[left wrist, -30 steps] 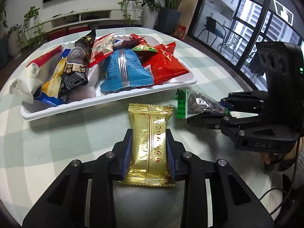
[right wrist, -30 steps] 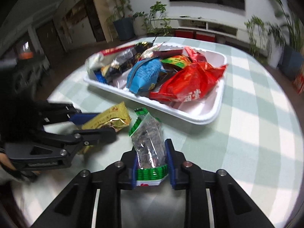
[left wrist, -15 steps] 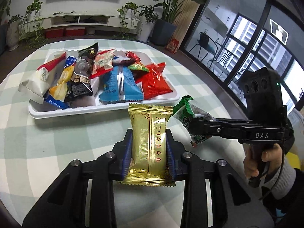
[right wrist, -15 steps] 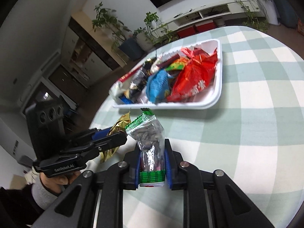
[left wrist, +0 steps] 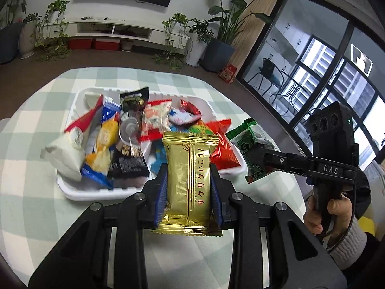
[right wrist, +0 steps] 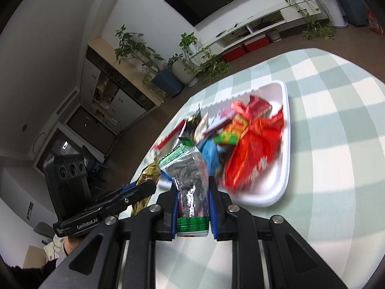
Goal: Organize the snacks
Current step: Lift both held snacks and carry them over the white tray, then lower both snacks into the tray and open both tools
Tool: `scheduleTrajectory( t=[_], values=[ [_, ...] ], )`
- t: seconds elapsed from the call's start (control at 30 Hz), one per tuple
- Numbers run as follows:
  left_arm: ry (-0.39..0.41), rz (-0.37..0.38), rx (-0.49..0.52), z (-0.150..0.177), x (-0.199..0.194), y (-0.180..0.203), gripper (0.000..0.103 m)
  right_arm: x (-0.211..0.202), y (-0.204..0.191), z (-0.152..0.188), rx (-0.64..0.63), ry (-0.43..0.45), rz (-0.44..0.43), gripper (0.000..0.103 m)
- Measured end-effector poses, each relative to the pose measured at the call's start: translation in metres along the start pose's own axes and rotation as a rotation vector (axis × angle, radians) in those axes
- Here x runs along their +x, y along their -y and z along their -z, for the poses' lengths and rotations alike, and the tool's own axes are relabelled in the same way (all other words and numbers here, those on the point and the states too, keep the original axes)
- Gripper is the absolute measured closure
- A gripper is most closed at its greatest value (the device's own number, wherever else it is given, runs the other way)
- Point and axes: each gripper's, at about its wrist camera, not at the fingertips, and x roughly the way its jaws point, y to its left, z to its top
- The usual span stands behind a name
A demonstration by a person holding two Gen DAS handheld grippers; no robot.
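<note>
Holding mixed snack packets (left wrist: 125, 144): white tray (left wrist: 79, 192) on checked table (left wrist: 28, 207).

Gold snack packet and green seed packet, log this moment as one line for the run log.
left hand-held gripper: shut on gold snack packet | right hand-held gripper: shut on green seed packet | both raised near white tray | tray: full of snacks

Gold wrapper (left wrist: 187, 180) showing red lettering; green-edged clear packet (right wrist: 190, 187); white tray (left wrist: 79, 192) at 12 o'clock; desk (left wrist: 28, 207) showing green-white checks.
</note>
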Motion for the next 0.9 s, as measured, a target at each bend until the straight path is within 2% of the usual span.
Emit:
scheduleTrajectory(
  t=[0.2, 0.5, 0.73, 0.9],
  values=[
    [0.007, -0.023, 0.012, -0.03, 0.009, -0.005, 0.074, 0.013, 0.002, -0.028, -0.002, 0.019, 0.016, 0.081],
    [-0.004, -0.064, 0.014, -0.057, 0.036, -0.013, 0.074, 0.036, 0.004, -0.056, -0.034, 0.023, 0.077, 0.081],
    [-0.018, -0.091, 0.026, -0.063, 0.058, -0.017, 0.074, 0.051, 0.008, -0.062, -0.057, 0.011, 0.127, 0.081],
    [-0.019, -0.115, 0.027, -0.064, 0.068, -0.022, 0.073, 0.058, 0.001, -0.057, -0.123, 0.002, 0.195, 0.078]
  ],
)
